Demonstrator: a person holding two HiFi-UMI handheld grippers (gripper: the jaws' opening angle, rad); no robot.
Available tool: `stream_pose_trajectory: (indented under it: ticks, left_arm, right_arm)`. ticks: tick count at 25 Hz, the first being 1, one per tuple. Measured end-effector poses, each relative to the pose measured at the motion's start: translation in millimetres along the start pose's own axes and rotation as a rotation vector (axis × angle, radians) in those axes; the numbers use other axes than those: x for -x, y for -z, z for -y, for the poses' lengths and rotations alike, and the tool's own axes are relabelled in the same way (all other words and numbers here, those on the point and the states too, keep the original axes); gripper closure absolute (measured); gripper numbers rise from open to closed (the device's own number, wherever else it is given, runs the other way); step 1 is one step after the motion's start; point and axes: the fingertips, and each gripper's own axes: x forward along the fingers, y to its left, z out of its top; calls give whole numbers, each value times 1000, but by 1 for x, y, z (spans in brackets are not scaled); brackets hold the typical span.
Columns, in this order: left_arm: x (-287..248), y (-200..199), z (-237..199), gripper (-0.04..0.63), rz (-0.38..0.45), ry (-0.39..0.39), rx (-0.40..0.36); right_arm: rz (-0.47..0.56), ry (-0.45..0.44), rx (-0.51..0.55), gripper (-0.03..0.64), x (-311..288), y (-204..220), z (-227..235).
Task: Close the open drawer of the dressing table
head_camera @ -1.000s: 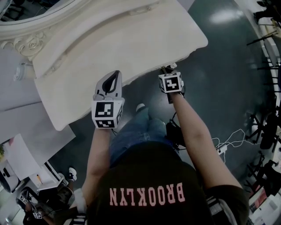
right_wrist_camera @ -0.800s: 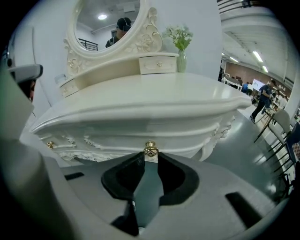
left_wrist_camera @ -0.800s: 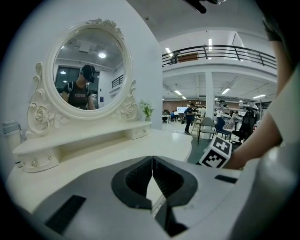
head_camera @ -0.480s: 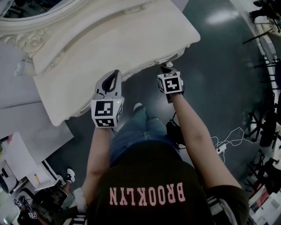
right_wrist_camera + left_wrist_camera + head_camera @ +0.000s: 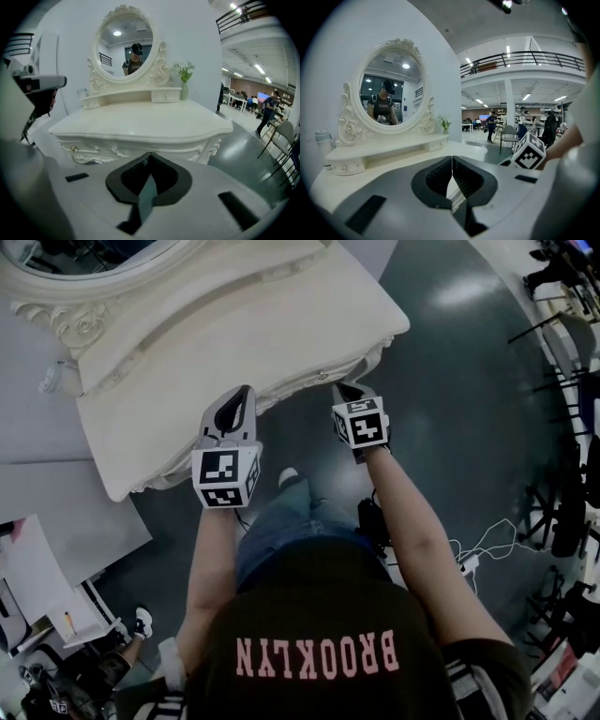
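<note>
The white dressing table (image 5: 234,324) fills the upper part of the head view, and its carved front (image 5: 122,149) looks flush, with a small gold knob (image 5: 72,148) at the left. No drawer stands out in any view. My left gripper (image 5: 246,392) is shut and empty, with its tip over the table's front edge; in its own view the left gripper (image 5: 452,158) looks across the tabletop (image 5: 356,173). My right gripper (image 5: 339,388) is also shut and empty, just off the front edge near the right corner. Seen in its own view, the right gripper (image 5: 150,154) faces the front from slightly above.
An oval mirror (image 5: 125,41) with a low shelf stands at the table's back, with a small vase of flowers (image 5: 184,85) beside it. White boards and papers (image 5: 47,549) lie on the floor at the left. Cables and a power strip (image 5: 473,557) lie at the right.
Both grippers have risen a little and come slightly back from the table's front. The right one was at the front edge and now hangs just off it. The table sits further left in view.
</note>
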Motion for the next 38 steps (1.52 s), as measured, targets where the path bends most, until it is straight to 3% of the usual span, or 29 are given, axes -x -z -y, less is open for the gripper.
stream_pose_trajectory:
  ticks: [8,17,26,38]
  left_arm:
    - [12,-36,16,591,81,0,-15]
    - [25,-72,27,591,161,8,-45]
    - [34,-108,39,591,232,7,-39]
    - [48,-162,48,591,323,13,-83]
  right_arm:
    - [132,31,-11,619,56,-30,8]
    - [401,68,-63,620,138,-83,17]
    - [604,94,84,619,213,-134,3]
    - [748,161,165,620,291,-176,12]
